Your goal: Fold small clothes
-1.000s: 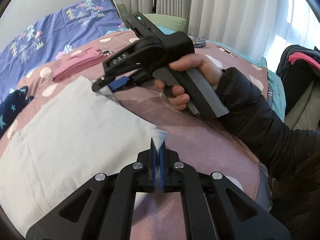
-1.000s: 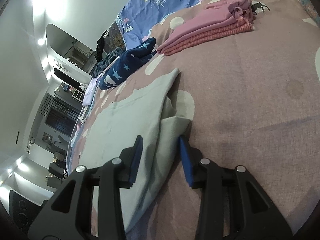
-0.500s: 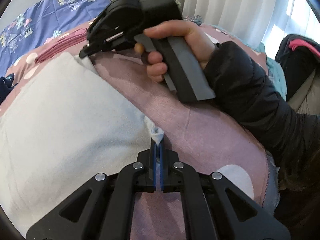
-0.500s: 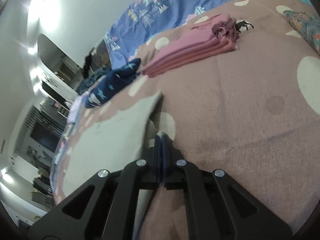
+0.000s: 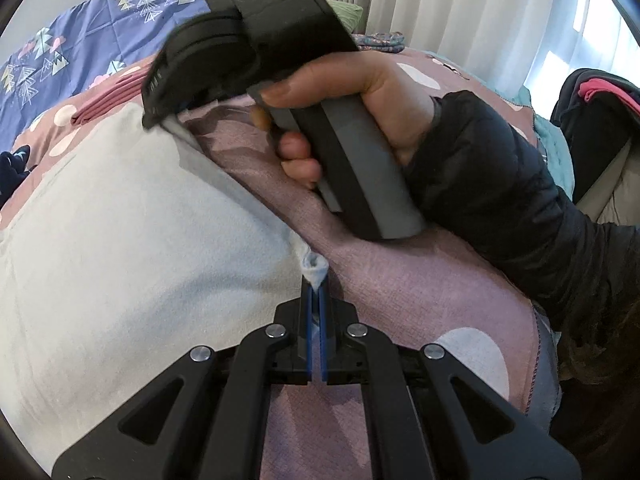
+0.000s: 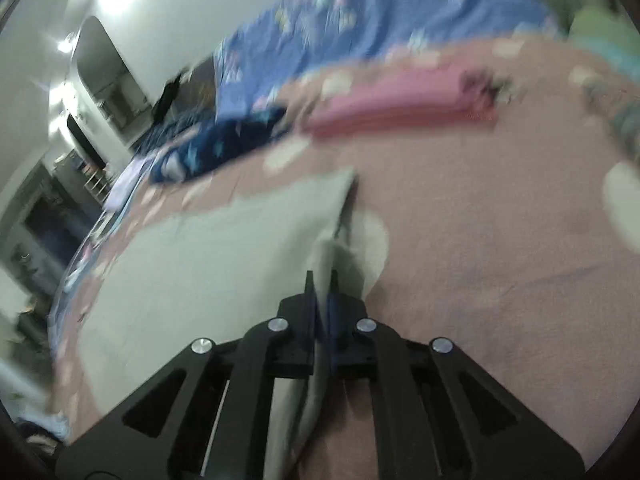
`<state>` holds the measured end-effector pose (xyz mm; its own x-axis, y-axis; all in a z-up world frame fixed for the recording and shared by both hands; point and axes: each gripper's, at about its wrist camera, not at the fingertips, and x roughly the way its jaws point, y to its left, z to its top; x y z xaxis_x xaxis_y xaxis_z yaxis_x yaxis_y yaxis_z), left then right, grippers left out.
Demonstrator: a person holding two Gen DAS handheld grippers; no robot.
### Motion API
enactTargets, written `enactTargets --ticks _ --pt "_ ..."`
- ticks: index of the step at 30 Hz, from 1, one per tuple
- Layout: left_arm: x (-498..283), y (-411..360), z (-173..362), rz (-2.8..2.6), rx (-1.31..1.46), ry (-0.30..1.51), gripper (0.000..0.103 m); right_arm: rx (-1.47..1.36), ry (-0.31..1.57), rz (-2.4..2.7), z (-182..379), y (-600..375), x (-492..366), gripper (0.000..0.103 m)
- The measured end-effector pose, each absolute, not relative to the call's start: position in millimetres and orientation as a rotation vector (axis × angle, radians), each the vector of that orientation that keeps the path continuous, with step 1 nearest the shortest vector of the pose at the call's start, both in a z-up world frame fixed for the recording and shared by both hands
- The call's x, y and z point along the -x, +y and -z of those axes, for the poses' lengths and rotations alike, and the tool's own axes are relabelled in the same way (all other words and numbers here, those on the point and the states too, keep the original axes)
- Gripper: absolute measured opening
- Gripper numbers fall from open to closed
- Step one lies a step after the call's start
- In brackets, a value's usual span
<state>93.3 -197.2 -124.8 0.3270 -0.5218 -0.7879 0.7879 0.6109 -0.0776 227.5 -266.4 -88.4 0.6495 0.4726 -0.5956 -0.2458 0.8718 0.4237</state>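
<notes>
Left gripper (image 5: 315,300): nearest to us, fingers clamped tight on the near corner of the cloth (image 5: 140,240), a little tuft poking out past the tips.
Cloth: pale grey-white, spread on the bedspread (image 5: 400,280); from the left fingers it runs away forward and to the left, its right edge a long diagonal line climbing to the far corner.
Right gripper (image 6: 322,292): out at that far corner, fingers pinched on the cloth; in its own blurred view a strip of fabric runs back between the fingers.
Right hand (image 5: 360,92): wrapped round the handle, trigger squeezed, black sleeve behind it.
Key relation: both grips sit on the same right-hand edge, left one near, right one far, and the body of the cloth lies to the left of both. The edge between them is the long axis.
Next move, my guess: carry that edge across to the left, both ends together, so it lands square on the far side. Uneven travel would skew the fold.
Pink pile (image 6: 400,104): folded, beyond the cloth, well apart from it.
Navy garment (image 6: 224,140): star-printed, left of the pink pile, farther back.
Blue quilt (image 5: 80,40): at the head of the bed, with curtains (image 5: 460,12) to the right.
</notes>
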Motion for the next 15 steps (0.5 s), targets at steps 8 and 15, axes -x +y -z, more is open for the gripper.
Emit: enactTargets --ticks 8,15 --pt "-95 -196 130 0.895 -0.328 0.886 0.002 -0.497 0.804 -0.357 108 -300 -244 0.004" --pt "-92 -196 130 0.893 -0.315 0.874 0.002 -0.527 0.666 -0.608 84 -301 -228 0.009"
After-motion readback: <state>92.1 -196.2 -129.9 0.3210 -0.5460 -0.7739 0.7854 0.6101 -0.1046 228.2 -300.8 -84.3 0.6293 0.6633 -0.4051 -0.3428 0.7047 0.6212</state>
